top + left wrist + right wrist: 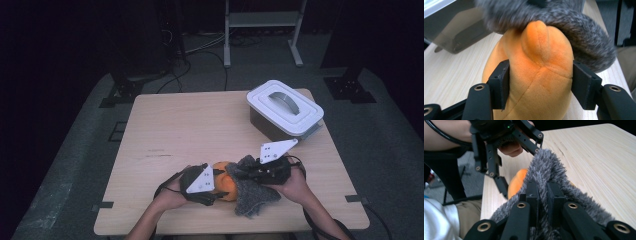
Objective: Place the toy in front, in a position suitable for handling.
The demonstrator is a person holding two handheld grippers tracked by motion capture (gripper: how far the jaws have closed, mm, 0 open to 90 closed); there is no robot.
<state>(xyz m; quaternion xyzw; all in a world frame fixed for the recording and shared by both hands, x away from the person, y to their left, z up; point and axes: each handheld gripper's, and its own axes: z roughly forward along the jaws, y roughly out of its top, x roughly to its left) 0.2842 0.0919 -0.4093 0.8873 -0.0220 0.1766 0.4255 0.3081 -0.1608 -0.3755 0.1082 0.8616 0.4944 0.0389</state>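
The orange plush toy sits on the counter near the person's edge, half under a grey fuzzy cloth that drapes over its top and spills off to the right. The left gripper has its jaws pressed on the toy's flanks, seam between them, so it grips the plush. The right gripper is pinched tight on a fold of the cloth, fur bulging around both jaws. It looks like the cloth is being worked off the toy, or possibly wrapped around it; the blur along the cloth's upper edge in the left gripper view makes that hard to call. To do this well, the left gripper should pin the toy to the counter rather than squeeze harder, since soft stuffing will slide out under pressure. The right gripper wants a slow, steady pull along the counter, away from the toy, so the fur does not snag on the plush nub at the top. The white lidded bin stands well apart at the far right, out of the way.
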